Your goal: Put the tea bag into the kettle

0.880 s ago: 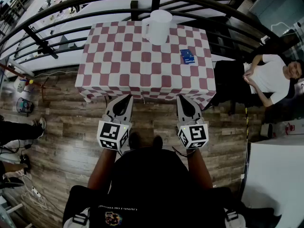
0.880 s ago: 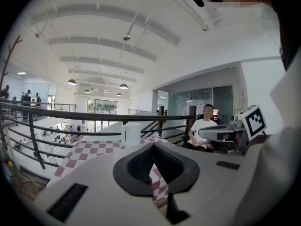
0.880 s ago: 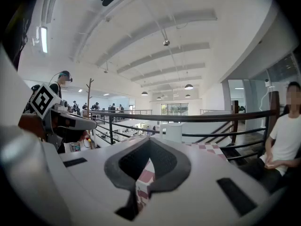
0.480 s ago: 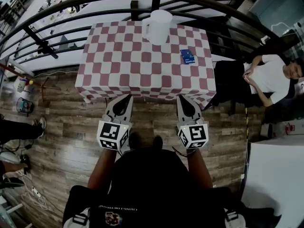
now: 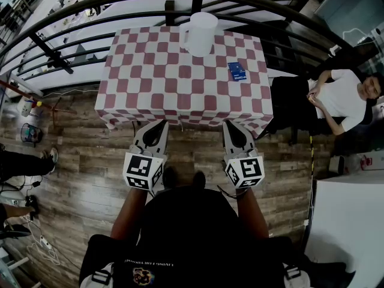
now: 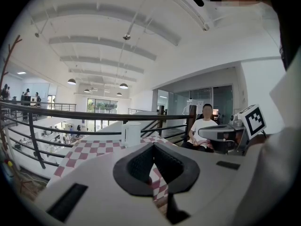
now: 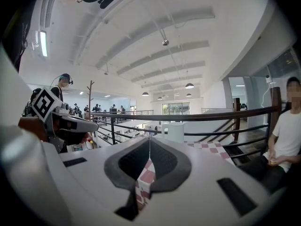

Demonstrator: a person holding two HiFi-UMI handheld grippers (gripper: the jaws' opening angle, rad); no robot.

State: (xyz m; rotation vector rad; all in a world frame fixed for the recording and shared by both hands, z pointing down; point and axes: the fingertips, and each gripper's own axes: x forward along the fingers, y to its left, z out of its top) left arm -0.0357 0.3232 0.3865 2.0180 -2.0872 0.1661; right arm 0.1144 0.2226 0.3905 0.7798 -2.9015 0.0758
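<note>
**Tea bag [image 5: 237, 71] lies straight ahead of the right tool [image 5: 230, 126], on the right part of the surface [image 5: 156, 80].**
Both tools are clenched on nothing and hang at the near edge. The left tool [image 5: 160, 125] is the farther one, so the reach likely falls to the right. The flat blue packet's long side runs roughly away from the person. The kettle [image 5: 198, 33] stands at the far edge, ahead-left of the packet.

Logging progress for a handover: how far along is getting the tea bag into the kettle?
Nothing looks done: the small blue tea bag packet lies on the red-and-white checked tablecloth, apart from the tall white kettle at the far edge. Nothing is in hand: the left gripper and right gripper are shut and empty, short of the near edge. Left: grasp the packet and drop it in.
</note>
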